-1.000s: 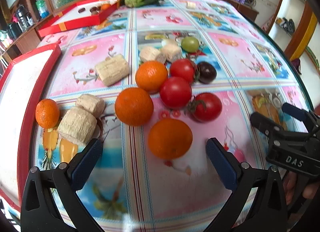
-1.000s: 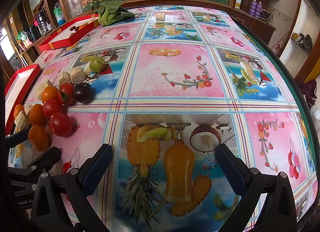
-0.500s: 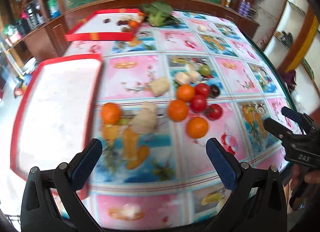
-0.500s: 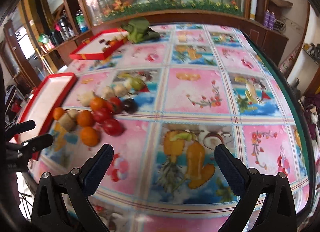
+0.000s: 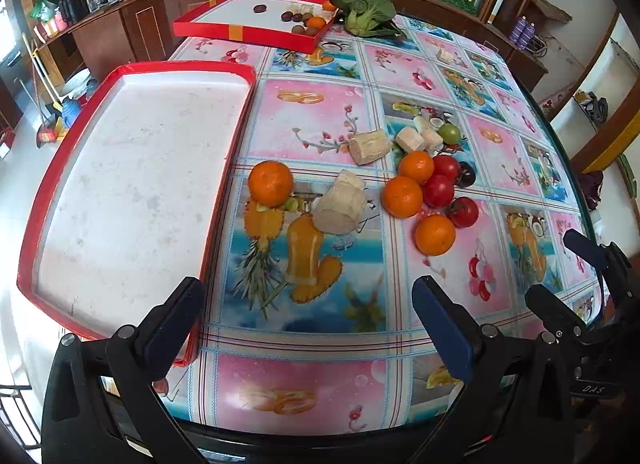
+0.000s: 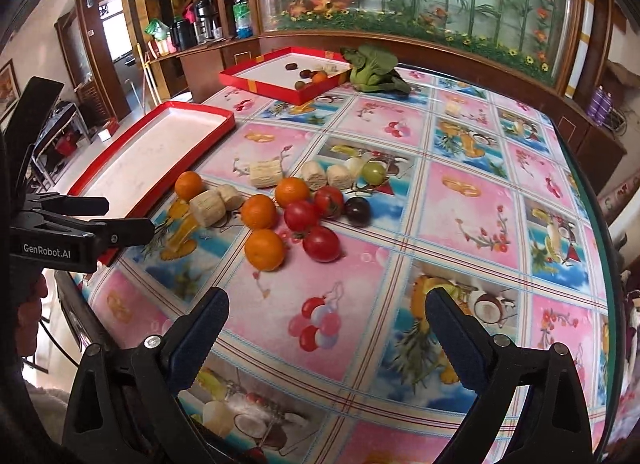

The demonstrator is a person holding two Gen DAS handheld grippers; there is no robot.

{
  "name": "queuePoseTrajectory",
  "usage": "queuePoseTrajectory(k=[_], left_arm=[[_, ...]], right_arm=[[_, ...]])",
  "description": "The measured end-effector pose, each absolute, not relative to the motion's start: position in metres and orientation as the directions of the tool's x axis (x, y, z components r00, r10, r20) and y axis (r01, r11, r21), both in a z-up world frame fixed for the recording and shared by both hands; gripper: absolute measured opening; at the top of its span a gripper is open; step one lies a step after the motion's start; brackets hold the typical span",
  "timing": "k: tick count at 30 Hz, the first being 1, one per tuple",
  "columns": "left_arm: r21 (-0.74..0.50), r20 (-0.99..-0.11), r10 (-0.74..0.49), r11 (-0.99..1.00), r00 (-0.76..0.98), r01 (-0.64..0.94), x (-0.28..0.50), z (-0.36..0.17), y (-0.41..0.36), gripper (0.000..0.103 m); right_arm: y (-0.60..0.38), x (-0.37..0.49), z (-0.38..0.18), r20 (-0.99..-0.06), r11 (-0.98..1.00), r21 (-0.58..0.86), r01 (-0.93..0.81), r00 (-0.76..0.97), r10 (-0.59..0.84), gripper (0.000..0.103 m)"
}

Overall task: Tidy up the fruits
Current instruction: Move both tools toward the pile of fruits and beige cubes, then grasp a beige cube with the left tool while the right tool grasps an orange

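Several oranges (image 5: 435, 234), red tomatoes (image 5: 464, 211), a dark plum (image 5: 466, 174), a green grape (image 5: 449, 133) and pale sugarcane chunks (image 5: 340, 206) lie in a cluster mid-table. One orange (image 5: 270, 183) sits apart beside the empty red tray (image 5: 38, 204). My left gripper (image 5: 308, 316) is open and empty, raised over the near table edge. My right gripper (image 6: 326, 328) is open and empty, also raised near the front edge. The cluster shows in the right wrist view, nearest orange (image 6: 264, 249).
A second red tray (image 5: 240, 33) at the far side holds a few fruits. A leafy green vegetable (image 5: 366, 10) lies beside it. A wooden cabinet runs behind the table. The table edge curves close on the right (image 6: 608, 264).
Both grippers have pulled back and risen away from the fruit cluster. The views now take in the whole table and both trays. Both stay open and empty.
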State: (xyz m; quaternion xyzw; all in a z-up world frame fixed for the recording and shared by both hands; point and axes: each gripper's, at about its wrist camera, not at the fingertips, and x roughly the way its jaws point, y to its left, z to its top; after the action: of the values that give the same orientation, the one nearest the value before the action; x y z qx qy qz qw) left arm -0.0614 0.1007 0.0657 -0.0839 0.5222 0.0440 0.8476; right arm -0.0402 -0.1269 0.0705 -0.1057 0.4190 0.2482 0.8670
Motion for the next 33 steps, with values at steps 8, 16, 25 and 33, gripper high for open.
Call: queuePoseTrajectory(k=[8,16,25,33], left_arm=[[-0.036,-0.892,0.029,0.990,0.452,-0.135,-0.038,0.065,0.093,0.103],[-0.030,-0.894,0.008,0.996,0.447,-0.078,-0.020,0.063,0.083,0.099],[-0.085,-0.912,-0.079,0.996,0.402,0.004,-0.007,0.053,0.084,0.079],[-0.116,-0.920,-0.123,0.992,0.371,0.041,0.003,0.042,0.093,0.068]], right_arm=[[-0.120,-0.038,0.062,-0.791,0.839,0.059,-0.541,0.488,0.370,0.095],[-0.119,-0.035,0.063,-0.799,0.840,0.050,-0.540,0.483,0.359,0.090],[-0.113,-0.030,0.063,-0.813,0.864,0.074,-0.499,0.472,0.342,0.081],[-0.099,-0.025,0.055,-0.834,0.877,0.130,-0.463,0.427,0.350,0.073]])
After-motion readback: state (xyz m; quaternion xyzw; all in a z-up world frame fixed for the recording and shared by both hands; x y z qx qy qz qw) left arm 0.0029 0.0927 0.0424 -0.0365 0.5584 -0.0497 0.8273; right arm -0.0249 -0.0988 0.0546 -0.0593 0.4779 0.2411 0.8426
